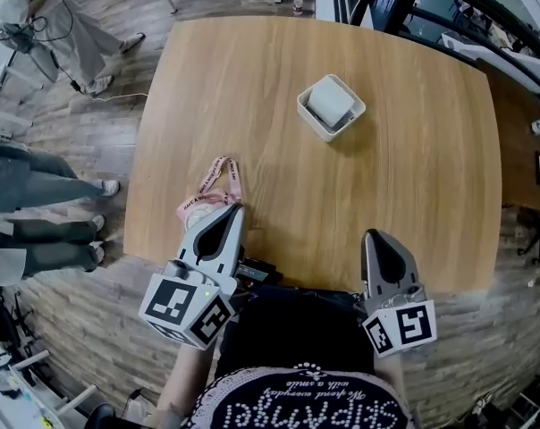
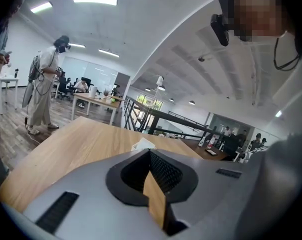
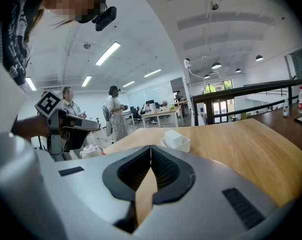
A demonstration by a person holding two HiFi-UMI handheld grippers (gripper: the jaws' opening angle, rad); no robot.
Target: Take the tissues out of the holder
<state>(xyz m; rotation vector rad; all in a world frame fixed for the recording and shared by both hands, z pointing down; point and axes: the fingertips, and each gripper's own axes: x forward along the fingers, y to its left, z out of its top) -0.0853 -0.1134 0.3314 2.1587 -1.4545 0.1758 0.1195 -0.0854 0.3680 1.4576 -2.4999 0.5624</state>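
Note:
A white square holder (image 1: 331, 119) stands on the far middle of the wooden table (image 1: 413, 177), with a white pack of tissues (image 1: 330, 102) sticking up from it. The holder (image 3: 174, 145) shows ahead in the right gripper view; only the tissue top (image 2: 143, 144) peeks over the jaws in the left gripper view. My left gripper (image 1: 237, 211) rests at the table's near edge, shut and empty, tip (image 2: 150, 152) toward the holder. My right gripper (image 1: 372, 236) sits near the front edge, shut with nothing in it, jaws (image 3: 150, 148) touching.
A pink lanyard (image 1: 213, 189) lies on the table just beyond the left gripper. Several people stand on the wood floor to the left (image 1: 37, 195). A dark table (image 1: 529, 141) with small items stands at the right.

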